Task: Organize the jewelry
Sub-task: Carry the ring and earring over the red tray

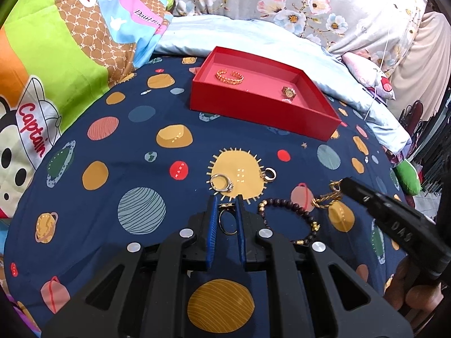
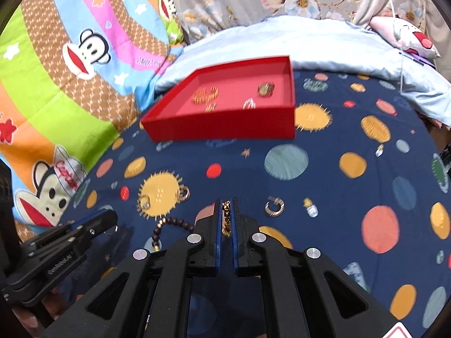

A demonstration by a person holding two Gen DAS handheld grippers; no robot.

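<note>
I judge the job roughly half done. The shallow red cardboard tray (image 1: 253,112) sits on my navy planet-print bedsheet (image 1: 112,146), and from my right wrist camera I count four pieces in it: a gold chain-link cuff (image 1: 229,76), a small gold watch (image 1: 288,92) and two blurred small bits I cannot identify.

Outside the tray I count six pieces. One dark wooden bead bracelet (image 1: 290,219) lies loose. The gold twisted chain (image 2: 226,219) is pinched in my right gripper (image 2: 226,205), jaws nearly together. A gold ring with a dark top (image 1: 227,219) is clamped narrow in my left gripper (image 1: 227,205). A silver stone ring (image 1: 221,183), a gold band (image 1: 269,173) and a gold-and-silver hoop (image 2: 274,206) still wait on the sheet.
</note>
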